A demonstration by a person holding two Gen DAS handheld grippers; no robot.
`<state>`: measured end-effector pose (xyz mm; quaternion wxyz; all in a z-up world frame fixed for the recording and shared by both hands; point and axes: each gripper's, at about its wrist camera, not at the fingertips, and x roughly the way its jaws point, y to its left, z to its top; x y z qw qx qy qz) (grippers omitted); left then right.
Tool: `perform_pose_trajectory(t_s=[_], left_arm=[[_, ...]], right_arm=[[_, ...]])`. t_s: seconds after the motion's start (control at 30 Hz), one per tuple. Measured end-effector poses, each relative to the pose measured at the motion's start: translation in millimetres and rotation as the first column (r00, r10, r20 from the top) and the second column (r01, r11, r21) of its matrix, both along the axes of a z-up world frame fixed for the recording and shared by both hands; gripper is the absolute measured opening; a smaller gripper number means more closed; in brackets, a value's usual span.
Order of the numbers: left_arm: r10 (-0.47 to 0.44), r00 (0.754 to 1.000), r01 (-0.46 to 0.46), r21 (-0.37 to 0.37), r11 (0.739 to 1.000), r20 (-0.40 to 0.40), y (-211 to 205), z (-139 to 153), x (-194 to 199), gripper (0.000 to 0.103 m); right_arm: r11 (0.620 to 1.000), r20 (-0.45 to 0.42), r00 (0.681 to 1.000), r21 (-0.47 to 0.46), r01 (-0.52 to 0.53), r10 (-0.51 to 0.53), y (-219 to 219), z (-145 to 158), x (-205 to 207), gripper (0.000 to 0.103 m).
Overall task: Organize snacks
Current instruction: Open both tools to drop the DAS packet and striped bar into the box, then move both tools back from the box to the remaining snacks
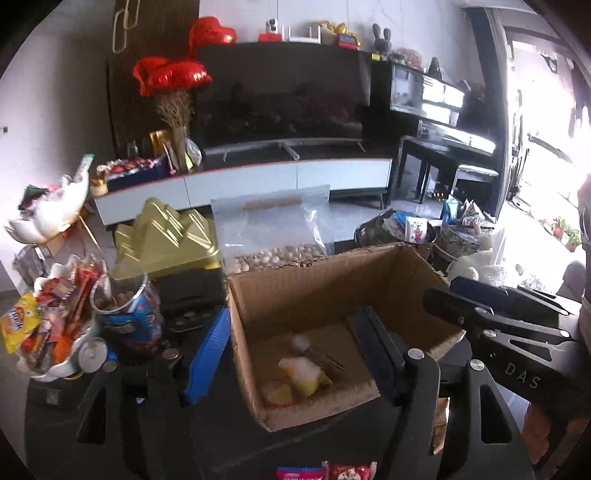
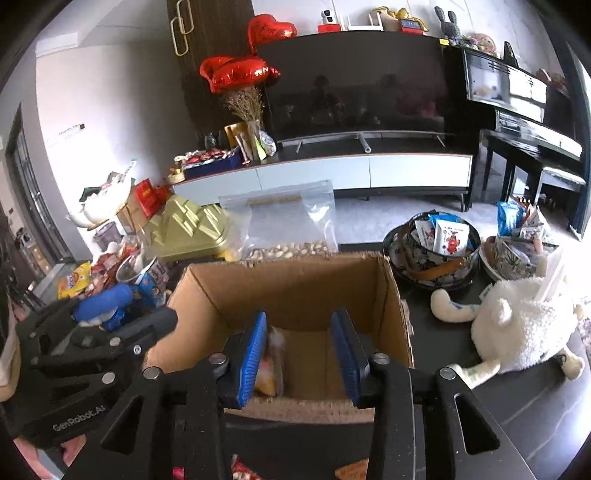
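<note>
Over the open brown cardboard box [image 2: 295,295], my right hand-held gripper [image 2: 301,354] hangs wide, empty; yellow wrapped snacks [image 2: 267,369] lie on the box floor. My left hand-held gripper [image 1: 291,354] is wide too, straddling the box's left wall. Next snack should go in centred, released low, clear of the walls.

Both grippers' fingers [image 1: 207,354] [image 2: 343,350] spread apart.

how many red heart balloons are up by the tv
2: one red heart balloon sits at the TV's top-left corner, the other red heart balloon lower left, above the dried flowers. More may be hidden.
</note>
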<state>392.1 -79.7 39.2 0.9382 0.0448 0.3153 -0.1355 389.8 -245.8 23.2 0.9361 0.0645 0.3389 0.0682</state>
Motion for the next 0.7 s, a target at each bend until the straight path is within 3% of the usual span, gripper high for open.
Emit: perform_pose_trajectory(t_s=[0.27, 0.7], left_arm=[[0.021, 0.998, -0.020, -0.019, 1.000, 0.063, 12, 23, -64, 0.069], [-0.007, 0.999, 0.009, -0.049, 0.999, 0.039, 17, 18, -138, 0.069]], right_arm=[[1.000, 0.057, 0.998, 0.022, 0.003, -0.004, 0, 19, -59, 0.039], [0.999, 0.076, 0.997, 0.021, -0.028, 0.027, 6, 14, -142, 0.039]])
